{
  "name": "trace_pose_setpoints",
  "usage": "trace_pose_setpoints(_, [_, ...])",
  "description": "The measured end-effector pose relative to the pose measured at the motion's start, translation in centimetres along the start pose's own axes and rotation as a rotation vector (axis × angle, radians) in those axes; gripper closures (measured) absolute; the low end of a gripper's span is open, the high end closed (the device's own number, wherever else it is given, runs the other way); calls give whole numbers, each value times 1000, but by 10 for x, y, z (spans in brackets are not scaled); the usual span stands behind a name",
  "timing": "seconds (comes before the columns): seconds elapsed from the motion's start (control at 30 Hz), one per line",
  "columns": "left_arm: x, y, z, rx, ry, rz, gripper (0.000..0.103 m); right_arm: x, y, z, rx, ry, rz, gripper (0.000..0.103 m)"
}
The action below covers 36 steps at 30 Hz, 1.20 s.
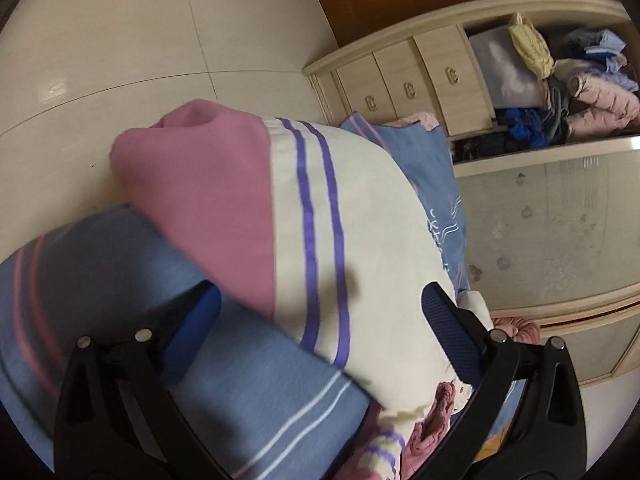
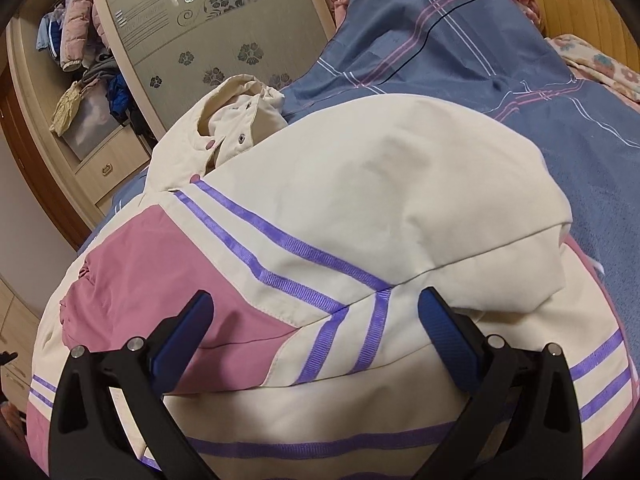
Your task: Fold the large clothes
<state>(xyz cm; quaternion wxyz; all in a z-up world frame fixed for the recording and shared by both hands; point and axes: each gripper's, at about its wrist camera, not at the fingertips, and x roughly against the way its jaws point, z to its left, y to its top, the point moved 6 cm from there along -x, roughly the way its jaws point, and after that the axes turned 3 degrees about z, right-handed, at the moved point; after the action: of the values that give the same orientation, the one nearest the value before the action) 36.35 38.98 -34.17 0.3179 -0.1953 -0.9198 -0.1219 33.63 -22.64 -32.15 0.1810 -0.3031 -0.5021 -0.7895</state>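
Jacket sleeve, cream and pink cloth with purple ribbon stripes, runs from the 6 o'clock edge up toward 10 o'clock in the left wrist view, passing between the spread fingers of the left gripper, which pinch nothing. The cream, pink and purple jacket body lies on the blue checked bedsheet, filling the right wrist view; the right gripper hovers over it, fingers spread too. Left looks nearer the sleeve.
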Motion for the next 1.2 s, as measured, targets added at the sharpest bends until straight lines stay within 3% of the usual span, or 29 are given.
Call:
trace_pose_setpoints(0.07, [-9, 7, -6, -25, 12, -8, 5, -1, 0, 2, 11, -24, -1, 1])
trace_pose_setpoints(0.1, [-13, 9, -8, -34, 20, -15, 12, -2, 0, 4, 25, -44, 0, 1])
trace_pose_setpoints(0.17, [-22, 14, -4, -24, 44, -13, 70, -2, -1, 6, 34, -53, -4, 1])
trace_pose_setpoints(0.23, [-25, 19, 4, 58, -77, -8, 88, 0, 0, 4, 22, -43, -13, 1])
trace_pose_setpoints(0.27, [-20, 21, 6, 98, -145, -25, 91, 0, 0, 4, 21, -44, -17, 1])
trace_pose_setpoints(0.33, [-5, 21, -3, 93, -178, -79, 92, 2, -1, 4, 22, -50, -30, 1])
trace_pose_setpoints(0.43, [14, 10, -46, -27, -147, -148, 92, 3, 0, 3, 21, -55, -38, 1])
trace_pose_setpoints(0.57, [32, -22, -116, -158, -216, -162, 92, 2, 0, 3, 21, -58, -36, 1])
trace_pose_setpoints(0.73, [19, -124, -225, -473, -302, -48, 91, 3, -1, 3, 11, -50, -38, 1])
trace_pose_setpoints(0.83, [-11, -199, -263, -595, -346, 127, 91, 2, -1, 3, 8, -47, -37, 1])
trace_pose_setpoints(0.93, [-48, -276, -270, -737, -279, 296, 90, 3, -1, 3, 2, -42, -37, 1])
trace_pose_setpoints(1.03, [-76, -333, -251, -859, -147, 379, 83, 3, -2, 2, -7, -37, -37, 1])
trace_pose_setpoints(1.2, [-85, -349, -207, -896, -24, 375, 79, 3, -2, 3, -13, -34, -38, 1])
